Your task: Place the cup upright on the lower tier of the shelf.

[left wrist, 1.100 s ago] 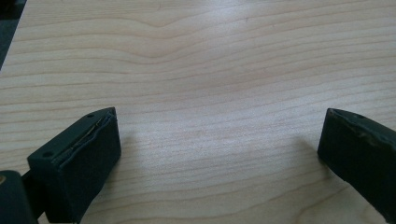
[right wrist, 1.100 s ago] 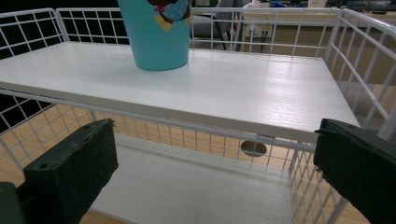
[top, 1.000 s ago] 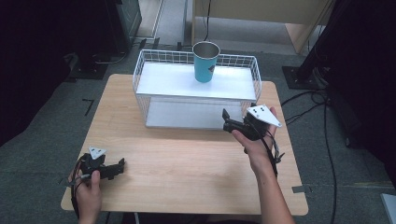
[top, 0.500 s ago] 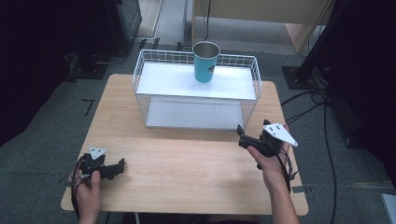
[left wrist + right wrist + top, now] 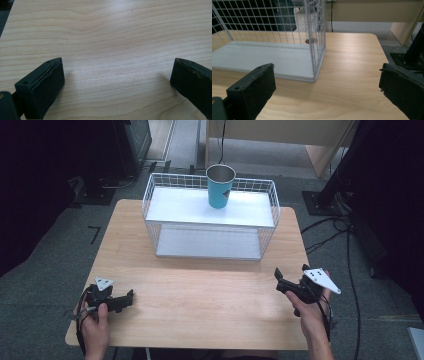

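Both grippers idle at the near edge, cup set on the rack

The teal cup (image 5: 220,186) stands upright on the wire rack's (image 5: 210,215) top shelf near the counter's (image 5: 200,295) far edge, well apart from both hands. The left gripper (image 5: 129,296) and right gripper (image 5: 278,281) are spread and empty near the near corners, seemingly clear of finished work.

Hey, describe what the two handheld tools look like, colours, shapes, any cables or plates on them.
Both are black. The left tool and the right tool each carry a pale grey three-cornered plate with small holes on top, and thin dark cables trail back past the hands. In the gripper views each has two blocky black jaws with dark padded inner faces and a small hole near the top. No sleeves show on the forearms.
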A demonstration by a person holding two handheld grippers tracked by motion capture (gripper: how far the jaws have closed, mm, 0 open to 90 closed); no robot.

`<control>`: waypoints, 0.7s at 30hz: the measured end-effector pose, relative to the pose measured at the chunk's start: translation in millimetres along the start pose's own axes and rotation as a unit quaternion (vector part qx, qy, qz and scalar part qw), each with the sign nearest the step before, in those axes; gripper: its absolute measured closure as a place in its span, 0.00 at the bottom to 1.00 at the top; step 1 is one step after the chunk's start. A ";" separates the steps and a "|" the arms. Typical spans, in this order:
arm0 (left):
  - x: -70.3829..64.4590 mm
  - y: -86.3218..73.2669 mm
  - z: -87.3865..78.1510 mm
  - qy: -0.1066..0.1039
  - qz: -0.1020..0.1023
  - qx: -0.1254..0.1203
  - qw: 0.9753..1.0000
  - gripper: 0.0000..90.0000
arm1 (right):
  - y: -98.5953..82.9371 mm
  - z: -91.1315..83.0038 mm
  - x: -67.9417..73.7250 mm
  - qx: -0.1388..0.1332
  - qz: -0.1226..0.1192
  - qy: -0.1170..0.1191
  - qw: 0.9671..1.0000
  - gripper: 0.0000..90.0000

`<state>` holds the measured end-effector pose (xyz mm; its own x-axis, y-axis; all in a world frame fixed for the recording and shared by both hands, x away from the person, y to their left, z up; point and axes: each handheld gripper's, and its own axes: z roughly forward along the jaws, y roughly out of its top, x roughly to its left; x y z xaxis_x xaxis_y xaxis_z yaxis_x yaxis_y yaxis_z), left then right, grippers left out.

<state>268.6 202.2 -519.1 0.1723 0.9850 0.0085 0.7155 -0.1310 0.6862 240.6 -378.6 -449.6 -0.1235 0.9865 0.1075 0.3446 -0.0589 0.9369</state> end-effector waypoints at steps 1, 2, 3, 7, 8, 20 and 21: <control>0.0 0.0 0.0 0.000 0.000 0.000 1.000 0.00 | -5.7 -2.4 -8.4 0.001 0.008 -0.002 1.000 0.00; 0.0 0.0 0.0 0.000 0.000 0.000 1.000 0.00 | -5.7 -2.4 -8.4 0.001 0.008 -0.002 1.000 0.00; 0.0 0.0 0.0 0.000 0.000 0.000 1.000 0.00 | -11.6 -4.7 -15.8 0.004 0.015 -0.005 1.000 0.00; -0.1 0.0 0.0 0.000 0.000 0.000 1.000 0.00 | -25.9 -6.8 -28.9 0.016 0.020 -0.006 1.000 0.00; 0.0 0.0 0.0 0.000 0.000 0.000 1.000 0.00 | -29.8 -7.1 -31.8 0.020 0.019 -0.008 1.000 0.00; -0.1 0.0 0.0 0.000 0.000 0.000 1.000 0.00 | -61.9 -16.9 -65.2 0.113 0.005 -0.049 0.992 0.03; -0.1 0.0 0.0 0.000 0.000 0.000 1.000 0.00 | -64.7 -18.6 -66.4 0.126 0.009 -0.048 0.991 0.03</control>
<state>268.6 202.1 -519.1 0.1719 0.9851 0.0083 0.7155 -0.1306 0.6863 209.2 -443.1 -511.2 -0.0310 0.9963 0.0801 0.5682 -0.0484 0.8215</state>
